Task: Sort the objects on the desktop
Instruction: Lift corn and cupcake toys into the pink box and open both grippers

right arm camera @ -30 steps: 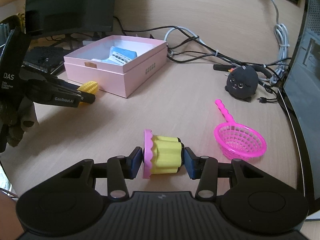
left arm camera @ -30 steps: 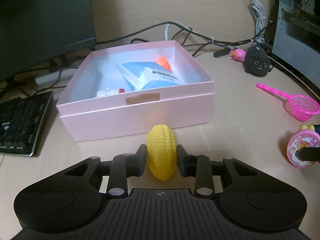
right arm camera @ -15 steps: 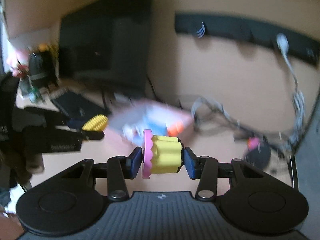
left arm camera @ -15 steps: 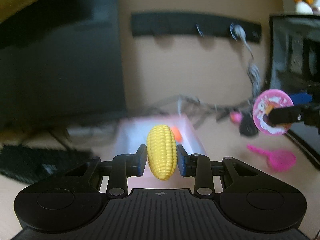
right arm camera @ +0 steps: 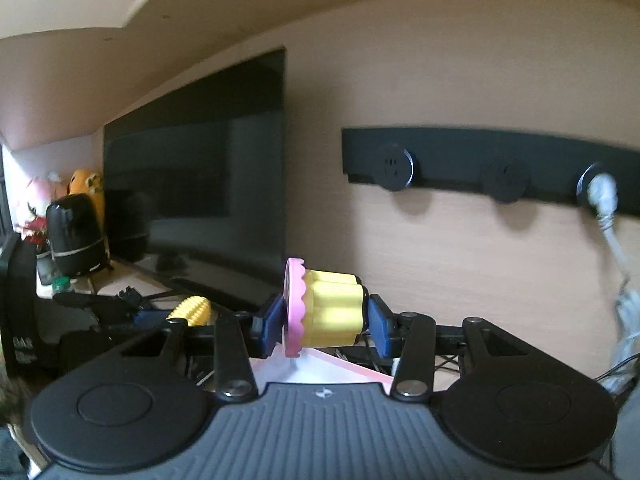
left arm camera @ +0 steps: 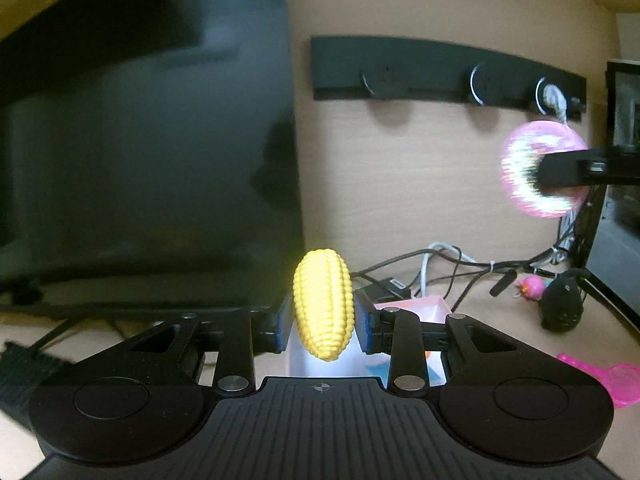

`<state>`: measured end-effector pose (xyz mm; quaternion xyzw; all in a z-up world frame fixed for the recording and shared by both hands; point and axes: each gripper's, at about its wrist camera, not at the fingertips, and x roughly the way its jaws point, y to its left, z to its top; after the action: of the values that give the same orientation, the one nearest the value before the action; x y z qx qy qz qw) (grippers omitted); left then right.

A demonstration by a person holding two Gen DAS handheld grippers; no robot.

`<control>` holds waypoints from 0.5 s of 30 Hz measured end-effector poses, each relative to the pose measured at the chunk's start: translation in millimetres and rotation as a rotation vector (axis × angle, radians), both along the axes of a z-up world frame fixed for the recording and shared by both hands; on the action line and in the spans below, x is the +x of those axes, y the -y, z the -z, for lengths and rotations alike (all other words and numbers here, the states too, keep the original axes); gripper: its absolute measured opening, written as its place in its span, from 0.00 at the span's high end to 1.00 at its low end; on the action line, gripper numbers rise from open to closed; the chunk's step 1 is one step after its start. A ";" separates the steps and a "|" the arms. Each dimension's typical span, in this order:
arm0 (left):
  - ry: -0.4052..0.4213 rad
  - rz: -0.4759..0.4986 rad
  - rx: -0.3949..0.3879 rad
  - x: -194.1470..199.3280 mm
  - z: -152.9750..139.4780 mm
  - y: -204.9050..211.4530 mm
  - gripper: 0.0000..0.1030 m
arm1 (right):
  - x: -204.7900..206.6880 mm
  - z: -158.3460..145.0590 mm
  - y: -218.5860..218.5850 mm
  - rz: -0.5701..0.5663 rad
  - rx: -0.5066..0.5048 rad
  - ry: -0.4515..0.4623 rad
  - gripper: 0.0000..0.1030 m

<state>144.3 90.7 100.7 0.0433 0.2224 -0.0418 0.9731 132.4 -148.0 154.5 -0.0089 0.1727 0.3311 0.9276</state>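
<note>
My left gripper (left arm camera: 323, 328) is shut on a yellow toy corn cob (left arm camera: 323, 304), held upright in the air above the pink box (left arm camera: 424, 306), whose far corner shows behind the fingers. My right gripper (right arm camera: 325, 326) is shut on a yellow toy cupcake with a pink round base (right arm camera: 326, 310), lying sideways between the blue pads. Below it a pale pink edge of the box (right arm camera: 352, 372) shows. In the left wrist view the cupcake's pink base (left arm camera: 540, 168) appears blurred at the upper right. In the right wrist view the corn (right arm camera: 191, 311) shows at the left.
A dark monitor (left arm camera: 140, 140) fills the left. A black socket strip (left arm camera: 440, 72) hangs on the wall. Cables (left arm camera: 452, 268), a black plush toy (left arm camera: 560, 304), a small pink toy (left arm camera: 532, 284) and a pink toy net (left arm camera: 604, 380) lie on the desk at right. A keyboard (left arm camera: 24, 372) is at left.
Both grippers have risen from the desk with their toys and tilted up toward the wall. The pink box has dropped below the fingers in both views.
</note>
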 end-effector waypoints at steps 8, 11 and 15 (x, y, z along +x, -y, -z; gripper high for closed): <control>-0.072 0.086 -0.056 42.8 32.2 -16.2 0.16 | 78.9 41.6 -50.7 0.076 0.017 -0.135 0.54; -0.097 0.034 -0.074 33.3 44.4 -27.0 0.05 | 74.4 52.3 -38.2 0.137 0.002 -0.086 0.33; -0.153 -0.008 -0.157 22.9 55.0 -39.2 0.00 | 62.3 73.0 -9.8 0.244 -0.095 -0.082 0.31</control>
<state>167.2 129.8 45.6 -0.0374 0.2923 -0.0586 0.9538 194.7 -138.3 81.5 -0.0179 0.2258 0.2073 0.9517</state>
